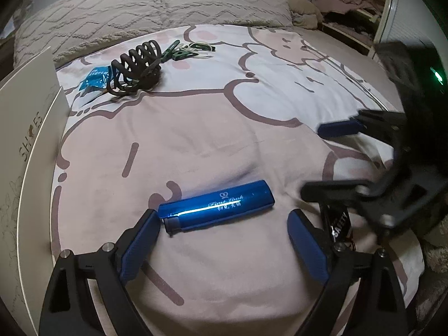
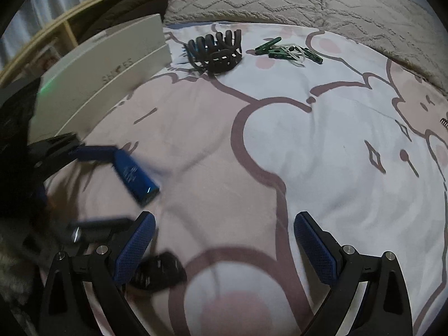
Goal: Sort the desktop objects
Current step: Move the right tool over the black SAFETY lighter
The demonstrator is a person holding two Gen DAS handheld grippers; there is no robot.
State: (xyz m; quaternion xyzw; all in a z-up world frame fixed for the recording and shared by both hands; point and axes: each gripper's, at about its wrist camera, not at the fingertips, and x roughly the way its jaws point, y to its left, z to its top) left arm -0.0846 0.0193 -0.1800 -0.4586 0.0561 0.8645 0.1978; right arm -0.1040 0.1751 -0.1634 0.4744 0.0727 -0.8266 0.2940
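A shiny blue lighter [image 1: 215, 207] lies flat on the pink cartoon bedspread [image 1: 224, 140], between the fingertips of my left gripper [image 1: 224, 215]. That gripper is open; its left tip is almost at the lighter's dark end, and a gap shows on the right side. A black lighter [image 1: 338, 224] marked SAFETY lies just right of the left gripper's right finger. In the right wrist view the blue lighter [image 2: 137, 176] is at the left and the black lighter [image 2: 159, 271] sits under the left finger of my right gripper [image 2: 225, 218], which is open with only bedspread between its pads.
A black hair claw [image 1: 137, 70] [image 2: 215, 53], green clothespins [image 1: 184, 50] [image 2: 288, 51] and a blue packet [image 1: 95, 81] lie farther back. A white shoe box [image 1: 25, 145] [image 2: 106, 70] stands at the left. A grey pillow [image 1: 154, 8] bounds the far side.
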